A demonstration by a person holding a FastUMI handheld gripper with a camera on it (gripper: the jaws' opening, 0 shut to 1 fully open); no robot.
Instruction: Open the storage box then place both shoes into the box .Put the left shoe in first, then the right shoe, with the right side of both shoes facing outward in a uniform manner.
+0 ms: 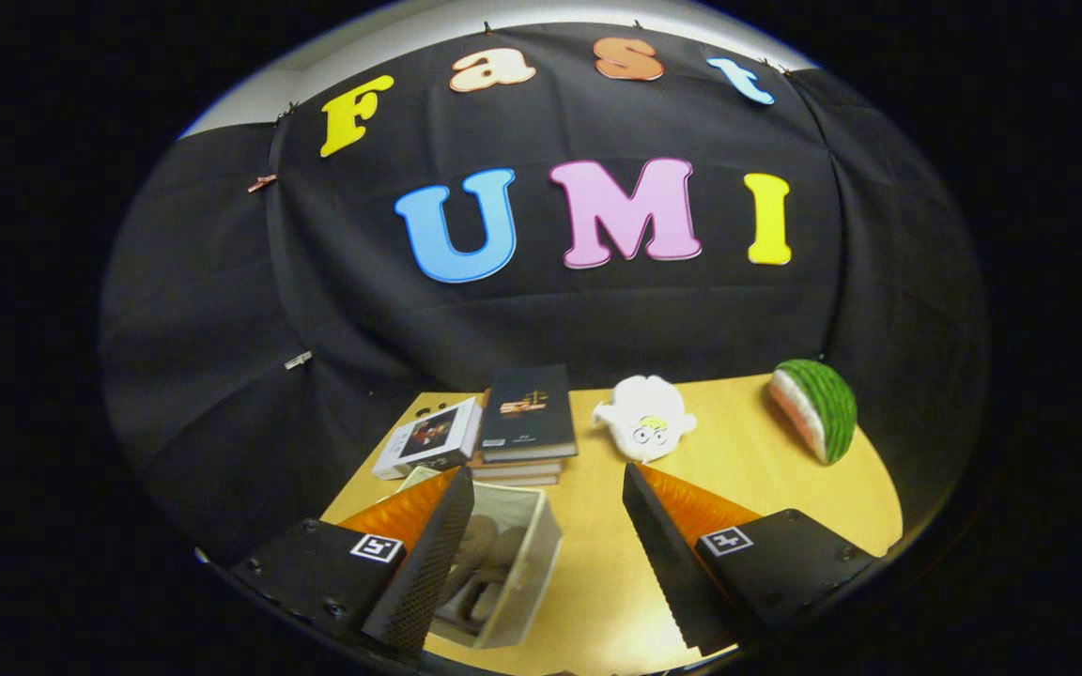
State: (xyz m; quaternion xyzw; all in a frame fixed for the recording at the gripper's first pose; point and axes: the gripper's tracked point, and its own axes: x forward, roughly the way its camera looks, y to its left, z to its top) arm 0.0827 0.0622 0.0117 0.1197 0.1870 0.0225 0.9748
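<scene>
Tongs (548, 521) spread wide, gripping nothing, above the tabletop (588, 573); open storage box (517, 573) with shoes (485, 554) inside, near the left finger.

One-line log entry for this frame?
gripper: open, empty | storage box: open, shoes inside, by one finger | books, watermelon toy: beyond

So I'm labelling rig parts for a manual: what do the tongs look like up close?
The tongs have two wedge-shaped fingers with finely ridged inner faces. Each sits on a black block with screws, and each block carries a small square black-and-white marker. The fingers stand apart.
</scene>
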